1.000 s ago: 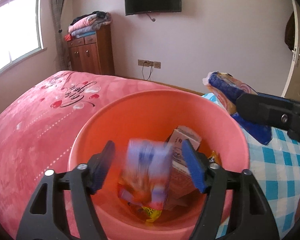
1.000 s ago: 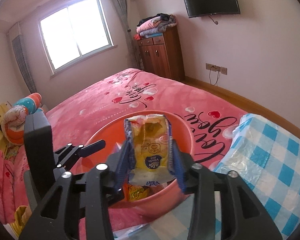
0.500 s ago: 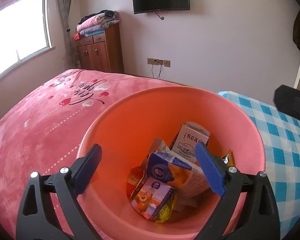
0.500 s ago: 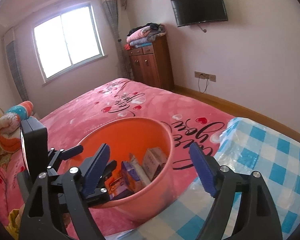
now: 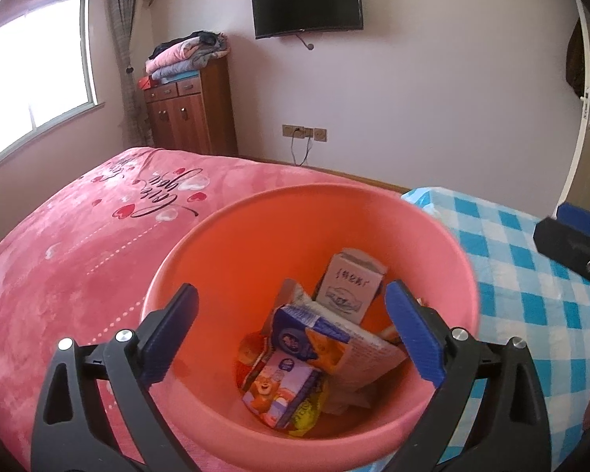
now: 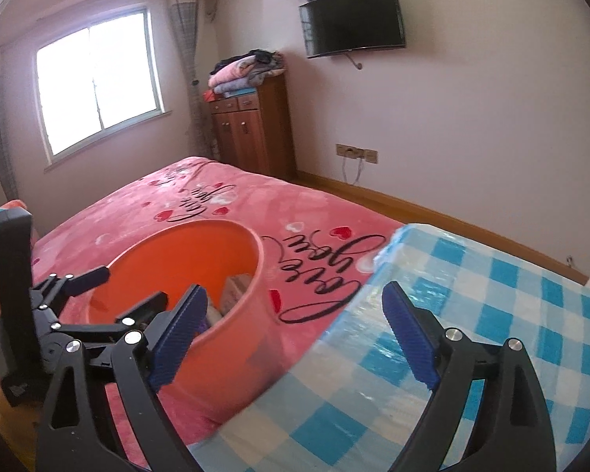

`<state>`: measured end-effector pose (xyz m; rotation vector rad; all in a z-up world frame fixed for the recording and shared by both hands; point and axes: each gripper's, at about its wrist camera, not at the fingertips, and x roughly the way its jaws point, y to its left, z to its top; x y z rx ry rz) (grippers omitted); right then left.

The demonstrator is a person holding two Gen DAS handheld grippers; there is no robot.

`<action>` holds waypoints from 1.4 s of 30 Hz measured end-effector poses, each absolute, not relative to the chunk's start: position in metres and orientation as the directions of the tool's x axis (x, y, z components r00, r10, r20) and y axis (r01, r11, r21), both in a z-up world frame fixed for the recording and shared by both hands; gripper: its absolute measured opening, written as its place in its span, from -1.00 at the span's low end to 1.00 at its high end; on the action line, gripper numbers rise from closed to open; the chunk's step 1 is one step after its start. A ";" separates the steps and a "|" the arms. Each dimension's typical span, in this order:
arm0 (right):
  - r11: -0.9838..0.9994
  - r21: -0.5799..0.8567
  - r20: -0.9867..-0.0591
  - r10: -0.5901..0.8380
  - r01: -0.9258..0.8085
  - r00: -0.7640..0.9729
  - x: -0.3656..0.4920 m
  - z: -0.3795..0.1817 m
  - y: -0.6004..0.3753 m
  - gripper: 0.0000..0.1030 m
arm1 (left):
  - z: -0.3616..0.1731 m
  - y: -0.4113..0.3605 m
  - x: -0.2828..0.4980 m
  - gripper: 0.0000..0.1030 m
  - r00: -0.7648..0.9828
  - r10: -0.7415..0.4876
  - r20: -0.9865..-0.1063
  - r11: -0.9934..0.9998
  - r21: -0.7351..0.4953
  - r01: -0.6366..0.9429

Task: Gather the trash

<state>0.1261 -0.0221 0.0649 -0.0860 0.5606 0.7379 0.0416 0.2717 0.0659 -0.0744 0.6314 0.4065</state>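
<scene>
An orange-pink bucket (image 5: 255,236) stands on the pink bed and holds several pieces of trash: a white carton (image 5: 350,287), a blue and orange snack bag (image 5: 318,346) and a purple cartoon wrapper (image 5: 279,393). My left gripper (image 5: 291,338) is open and empty above the bucket's near rim. My right gripper (image 6: 295,330) is open and empty, to the right of the bucket (image 6: 240,338), over the edge of the blue checked cloth (image 6: 472,314). The left gripper (image 6: 59,306) also shows in the right wrist view, and part of the right gripper (image 5: 574,244) in the left wrist view.
A pink bedspread (image 5: 78,244) with hearts and lettering lies under the bucket. A wooden cabinet (image 5: 188,114) with folded blankets stands by the far wall below a wall TV (image 5: 306,4). A window (image 6: 94,82) is at the left.
Both grippers have let go of their snack bags, which now lie in the bucket. Both have opened wide. The right gripper has moved right, away from the bucket, over the checked cloth.
</scene>
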 end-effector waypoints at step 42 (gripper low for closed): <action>0.967 0.064 -0.491 0.244 -0.245 0.836 0.068 0.039 -0.251 0.82 | 0.088 0.084 0.038 0.92 0.850 0.104 -0.516 0.995 0.048 -0.092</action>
